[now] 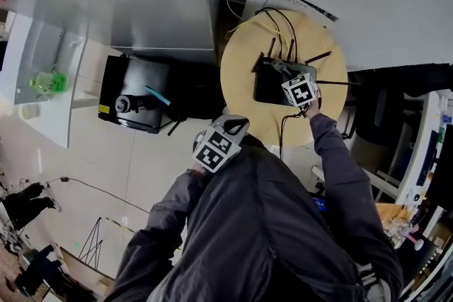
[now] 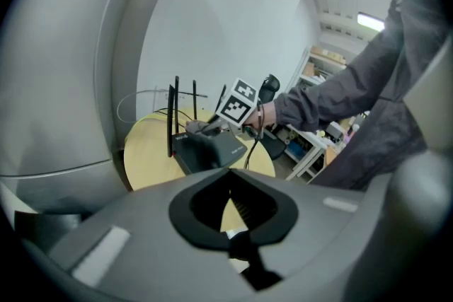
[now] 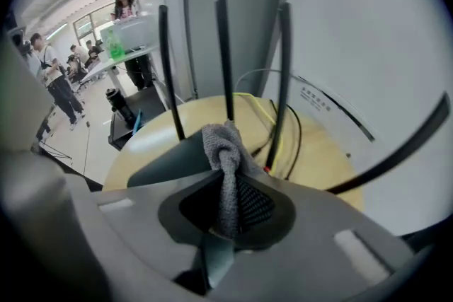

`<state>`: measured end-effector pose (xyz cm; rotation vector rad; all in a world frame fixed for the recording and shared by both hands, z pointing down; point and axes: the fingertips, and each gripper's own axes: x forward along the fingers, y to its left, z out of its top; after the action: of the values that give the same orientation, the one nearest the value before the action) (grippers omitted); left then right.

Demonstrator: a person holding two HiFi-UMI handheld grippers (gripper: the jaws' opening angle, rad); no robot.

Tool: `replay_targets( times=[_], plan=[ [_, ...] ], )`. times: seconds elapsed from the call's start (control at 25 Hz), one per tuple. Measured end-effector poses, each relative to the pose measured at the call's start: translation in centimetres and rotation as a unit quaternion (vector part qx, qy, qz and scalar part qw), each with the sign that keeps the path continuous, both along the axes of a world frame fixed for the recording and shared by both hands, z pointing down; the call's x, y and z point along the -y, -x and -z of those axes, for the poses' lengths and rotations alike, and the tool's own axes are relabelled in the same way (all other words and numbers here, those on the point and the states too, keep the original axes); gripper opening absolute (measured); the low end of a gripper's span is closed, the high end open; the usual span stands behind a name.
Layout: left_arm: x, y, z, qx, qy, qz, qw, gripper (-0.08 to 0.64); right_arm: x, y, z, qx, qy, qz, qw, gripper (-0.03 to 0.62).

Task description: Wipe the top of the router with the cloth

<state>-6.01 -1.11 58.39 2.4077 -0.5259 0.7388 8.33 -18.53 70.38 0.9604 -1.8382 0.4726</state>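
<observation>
A black router [image 1: 267, 88] with several upright antennas stands on a round wooden table [image 1: 244, 60]. My right gripper [image 1: 288, 76] hovers over the router's back, shut on a bunched grey cloth [image 3: 223, 145]. In the right gripper view the cloth hangs from the jaws just above the router's dark top [image 3: 166, 163], in front of the antennas [image 3: 225, 60]. My left gripper [image 1: 235, 126] is held near the table's front edge, apart from the router, shut with nothing in it. The left gripper view shows the router [image 2: 209, 148] and the right gripper [image 2: 205, 127] across the table [image 2: 152, 159].
Black and yellow cables [image 1: 276, 18] run off the table's back toward a white panel. A black case with gear [image 1: 138, 102] lies on the floor to the left. A white desk with a green bottle [image 1: 49, 81] stands farther left. Shelves [image 1: 425, 152] crowd the right.
</observation>
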Motion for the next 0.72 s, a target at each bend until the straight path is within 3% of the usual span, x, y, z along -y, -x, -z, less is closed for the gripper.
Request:
replay_targets(
  times=[0.16,0.32,0.4,0.6,0.72],
  plan=[
    [0.2,0.6,0.0,0.001,-0.002,0.009,1.0,0.0,-0.2,5.6,-0.2,0.008,0.006,0.046,0.999,0.035],
    [0.2,1.4,0.0,0.002,0.001,0.021,0.9998,0.0,-0.7,8.1,-1.4,0.013,0.022,0.057,0.998,0.035],
    [0.1,1.7,-0.1,0.003,0.002,0.025,0.9997,0.0,-1.6,8.2,-2.6,0.007,0.044,0.057,0.997,0.035],
    [0.0,1.2,0.0,0.004,0.001,0.022,0.9998,0.0,-1.3,7.8,-2.2,-0.005,0.032,0.077,0.997,0.035],
    [-0.1,0.6,0.0,0.005,-0.001,0.016,0.9999,0.0,-2.0,6.1,-2.8,-0.014,0.051,0.068,0.996,0.035]
  ],
)
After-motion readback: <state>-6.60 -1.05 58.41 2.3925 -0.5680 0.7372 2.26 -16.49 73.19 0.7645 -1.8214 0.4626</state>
